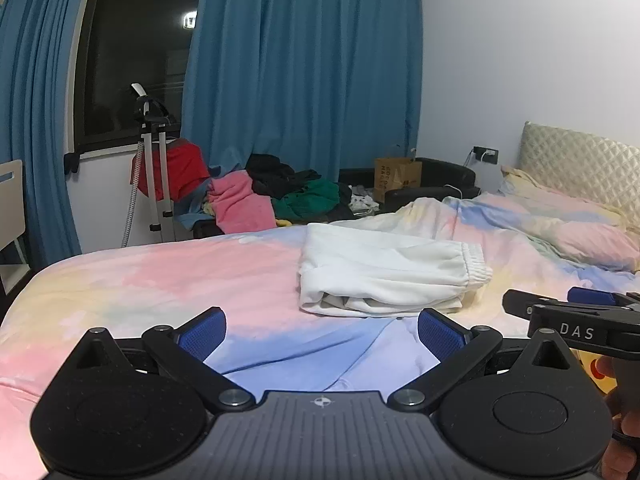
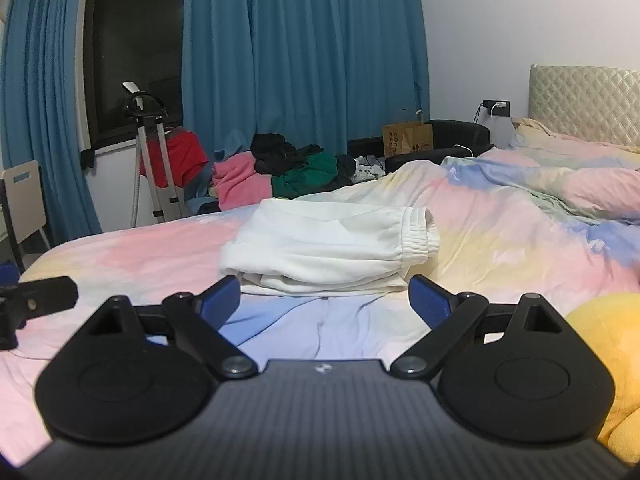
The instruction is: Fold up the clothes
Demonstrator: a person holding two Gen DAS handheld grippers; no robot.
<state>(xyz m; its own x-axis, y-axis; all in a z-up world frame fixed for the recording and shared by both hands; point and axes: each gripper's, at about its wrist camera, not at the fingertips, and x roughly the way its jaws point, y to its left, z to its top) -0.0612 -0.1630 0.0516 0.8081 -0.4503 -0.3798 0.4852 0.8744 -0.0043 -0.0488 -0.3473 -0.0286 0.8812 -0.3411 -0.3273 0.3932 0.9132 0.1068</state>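
A folded white garment (image 1: 384, 276) lies flat on a pastel bed cover (image 1: 160, 280), its elastic cuff toward the headboard (image 1: 580, 160). Bare cover surrounds the garment on every side. The left gripper (image 1: 322, 334) and right gripper (image 2: 324, 300) hover just short of the garment's near edge, jaws wide and holding nothing. The right gripper's side reads "DAS". Behind the garment, a brown paper bag (image 2: 408, 138) carries print too small to read.

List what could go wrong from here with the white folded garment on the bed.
1. The folded white garment rests on a soft, wrinkled duvet; a nudge could loosen its layers.
2. Both tongs, left and right, are open and low, so their pads could pinch the duvet along with the garment.
3. The ribbed cuff sticks out and may catch on a finger.
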